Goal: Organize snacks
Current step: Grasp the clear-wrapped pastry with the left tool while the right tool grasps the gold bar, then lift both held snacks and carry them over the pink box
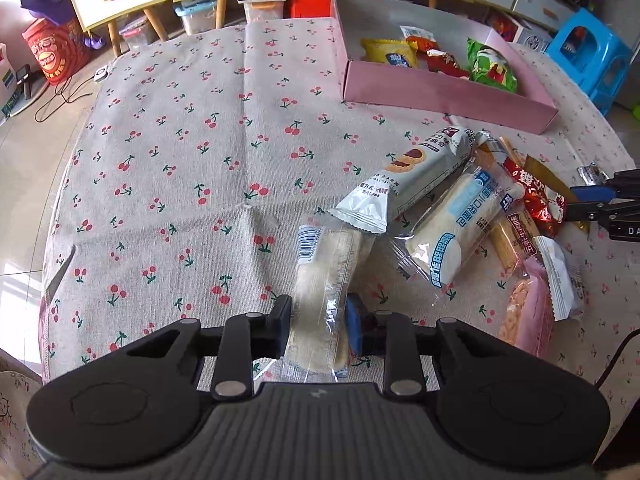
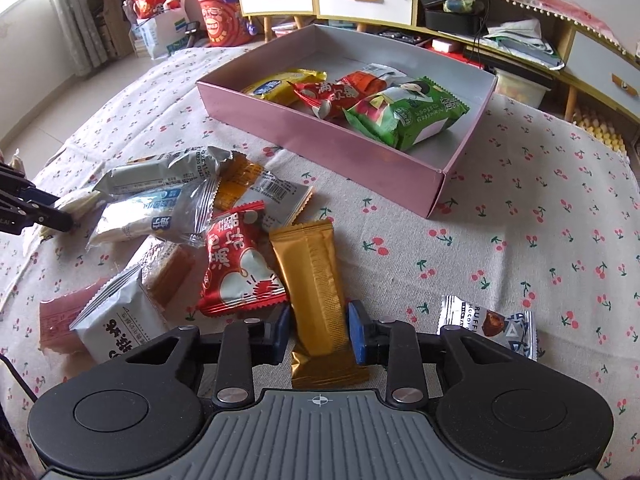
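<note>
A pink box (image 1: 440,90) (image 2: 320,136) at the back of the table holds yellow, red and green snack packs. A pile of loose snacks (image 1: 460,208) (image 2: 188,216) lies in front of it. My left gripper (image 1: 318,322) is shut on a clear-wrapped pale bread stick (image 1: 324,284) at the pile's near left edge. My right gripper (image 2: 318,334) is shut on a gold snack bar (image 2: 316,292) at the pile's right side. Each gripper shows at the edge of the other's view: the right gripper (image 1: 600,208), the left gripper (image 2: 36,210).
A cherry-print cloth (image 1: 180,160) covers the round table. A small black-and-white chocolate wrapper (image 2: 488,326) lies right of my right gripper. Drawers, storage boxes and a blue stool (image 1: 588,48) stand beyond the table.
</note>
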The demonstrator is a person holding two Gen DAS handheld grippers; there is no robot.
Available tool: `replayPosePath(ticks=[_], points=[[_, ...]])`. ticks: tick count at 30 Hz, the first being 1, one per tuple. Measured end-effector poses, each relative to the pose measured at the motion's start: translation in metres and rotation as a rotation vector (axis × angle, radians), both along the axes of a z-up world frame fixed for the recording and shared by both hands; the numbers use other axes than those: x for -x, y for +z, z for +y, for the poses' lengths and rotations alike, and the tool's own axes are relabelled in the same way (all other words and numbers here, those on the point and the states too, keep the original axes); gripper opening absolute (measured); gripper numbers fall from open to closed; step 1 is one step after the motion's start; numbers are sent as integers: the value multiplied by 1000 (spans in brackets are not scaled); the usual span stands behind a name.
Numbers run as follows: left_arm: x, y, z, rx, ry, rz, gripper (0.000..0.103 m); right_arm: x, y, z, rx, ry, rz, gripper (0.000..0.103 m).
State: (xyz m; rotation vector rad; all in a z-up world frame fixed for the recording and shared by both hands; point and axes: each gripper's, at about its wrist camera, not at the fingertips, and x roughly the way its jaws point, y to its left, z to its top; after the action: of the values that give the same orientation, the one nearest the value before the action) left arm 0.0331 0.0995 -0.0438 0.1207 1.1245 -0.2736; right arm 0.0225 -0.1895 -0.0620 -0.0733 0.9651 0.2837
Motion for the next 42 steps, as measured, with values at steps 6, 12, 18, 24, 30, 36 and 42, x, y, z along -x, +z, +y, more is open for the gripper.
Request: replayPosePath(ticks=[6,12,18,24,30,36,42], points=[[-3,6,8,51,33,8,24,-2,3,-8,-86,-65,71,29],[-5,17,16,172,66,23,24,-3,9,-15,-183,-126,135,29],[-6,34,8,280,59,-9,24,-8,19,-21,-271,-178,152,29],[-11,41,-4,300,43,-39,24,-15,31,-27,-341,-216,151,29],[-28,43,-17,319,62,-55,24,-23,43,-32,-384,-258,128,29],[-49,41,-31,332,88,-54,24,-36,52,-39,-423,-319,108,29],[-74,38,-41,342,144,-80,24,-57,56,-45,-486,-396,88,29]])
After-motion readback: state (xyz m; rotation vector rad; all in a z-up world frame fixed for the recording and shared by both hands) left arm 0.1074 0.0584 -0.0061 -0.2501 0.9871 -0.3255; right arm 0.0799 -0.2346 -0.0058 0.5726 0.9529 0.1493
